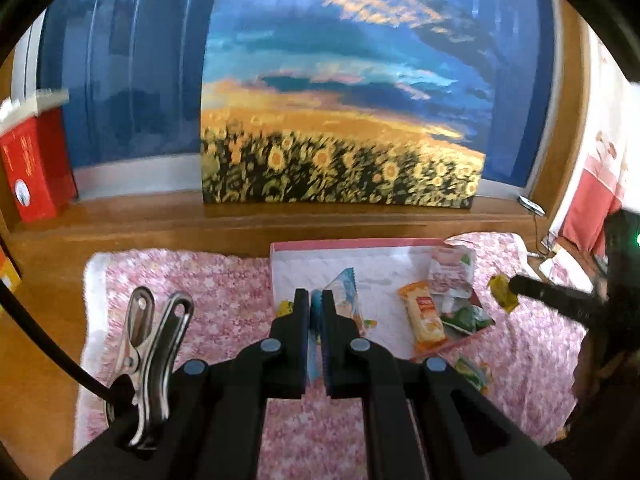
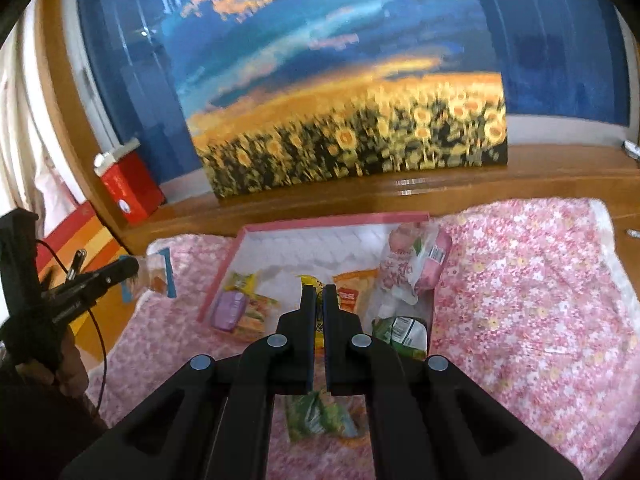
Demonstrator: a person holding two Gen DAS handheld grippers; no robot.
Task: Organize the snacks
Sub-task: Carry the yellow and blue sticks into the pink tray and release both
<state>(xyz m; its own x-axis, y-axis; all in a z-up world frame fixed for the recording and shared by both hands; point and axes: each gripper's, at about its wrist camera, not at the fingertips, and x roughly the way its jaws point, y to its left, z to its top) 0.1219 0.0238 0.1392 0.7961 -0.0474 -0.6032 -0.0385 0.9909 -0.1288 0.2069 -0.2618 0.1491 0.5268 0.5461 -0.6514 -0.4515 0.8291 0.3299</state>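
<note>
A shallow pink-rimmed white tray (image 1: 352,243) (image 2: 332,217) lies on a pink floral cloth. In it are an orange snack bar (image 1: 426,316) (image 2: 352,292), a pink-white packet (image 1: 450,270) (image 2: 420,264), a green packet (image 1: 466,318) (image 2: 400,332) and a purple packet (image 2: 230,312). My left gripper (image 1: 316,304) is shut on a blue-white snack packet (image 1: 344,296), held above the tray's near left; it also shows in the right wrist view (image 2: 158,274). My right gripper (image 2: 319,300) is shut on a yellow packet (image 2: 314,284), seen in the left wrist view (image 1: 500,292) beyond the tray's right edge.
Another green packet (image 2: 316,416) (image 1: 474,372) lies on the cloth (image 2: 520,280) in front of the tray. A sunflower painting (image 1: 340,160) leans on the wooden ledge behind. A red box (image 1: 32,172) stands at the far left. A metal clip (image 1: 148,352) hangs on my left gripper.
</note>
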